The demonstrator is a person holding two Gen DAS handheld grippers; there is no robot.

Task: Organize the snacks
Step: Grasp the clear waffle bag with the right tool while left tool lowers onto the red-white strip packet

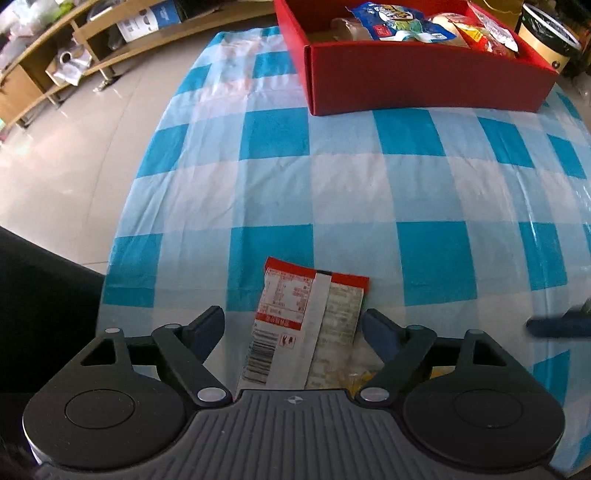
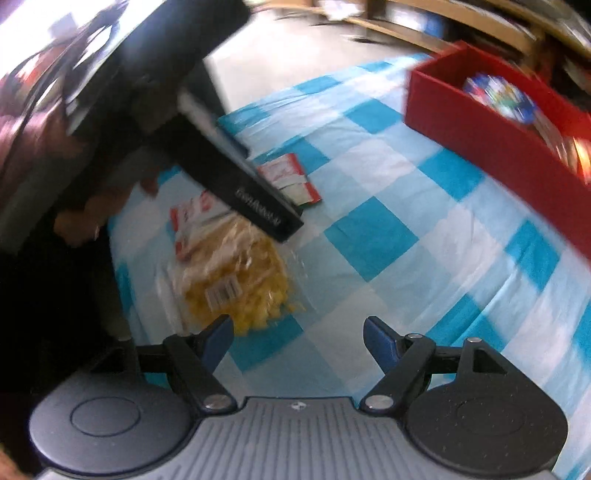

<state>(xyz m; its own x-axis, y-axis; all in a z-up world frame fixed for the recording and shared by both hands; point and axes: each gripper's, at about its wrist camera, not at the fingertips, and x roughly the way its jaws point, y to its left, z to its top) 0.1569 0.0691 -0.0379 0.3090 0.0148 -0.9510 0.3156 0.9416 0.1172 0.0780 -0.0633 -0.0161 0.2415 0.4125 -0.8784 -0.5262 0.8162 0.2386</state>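
Counter covered in a blue-and-white checked cloth, glossy pale tiled floor beyond its left edge, wooden shelving with boxes and clutter along the far wall. Red box sits at the far side of the counter, already holding several snack packs, a blue bag on top. A tan round tub stands just right of the box.

Left gripper hovers low over a red-and-white snack packet lying label-up at the near edge; fingers spread apart, one on each side of it, not touching. Right gripper also has fingers apart, nothing between them, view motion-blurred. A clear bag of yellow snacks lies near its left finger, beside the red-and-white packet. The left gripper's dark body crosses over the packets in the right wrist view, partly hiding them.
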